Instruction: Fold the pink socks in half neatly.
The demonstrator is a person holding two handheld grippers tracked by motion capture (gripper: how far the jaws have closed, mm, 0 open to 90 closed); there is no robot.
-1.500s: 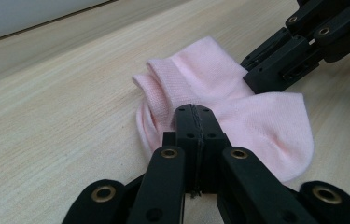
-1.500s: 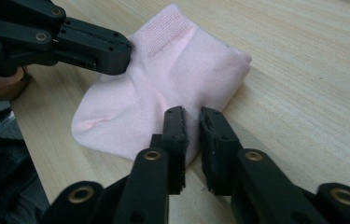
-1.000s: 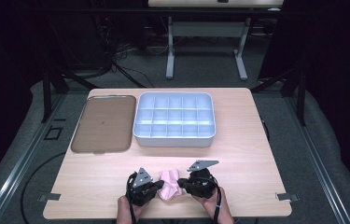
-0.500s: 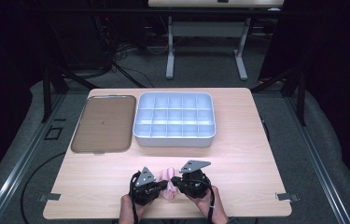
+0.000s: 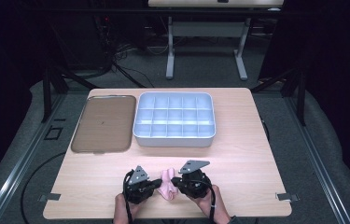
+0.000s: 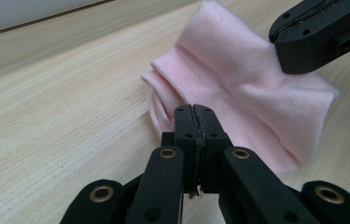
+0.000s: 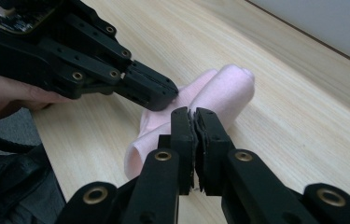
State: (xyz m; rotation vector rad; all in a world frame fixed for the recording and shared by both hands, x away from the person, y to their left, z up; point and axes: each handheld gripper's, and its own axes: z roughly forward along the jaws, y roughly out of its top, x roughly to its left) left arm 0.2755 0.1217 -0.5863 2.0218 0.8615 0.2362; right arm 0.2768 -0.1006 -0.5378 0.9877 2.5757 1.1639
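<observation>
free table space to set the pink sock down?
Bare wood runs right of the divided bin to the table edge, and across the strip between the bin, the brown tray and the grippers. It is crowded at the near edge, where both grippers pinch the pink sock.

Bare table (image 5: 256,154) lies between sock (image 5: 167,184) and organiser (image 5: 175,135).
</observation>
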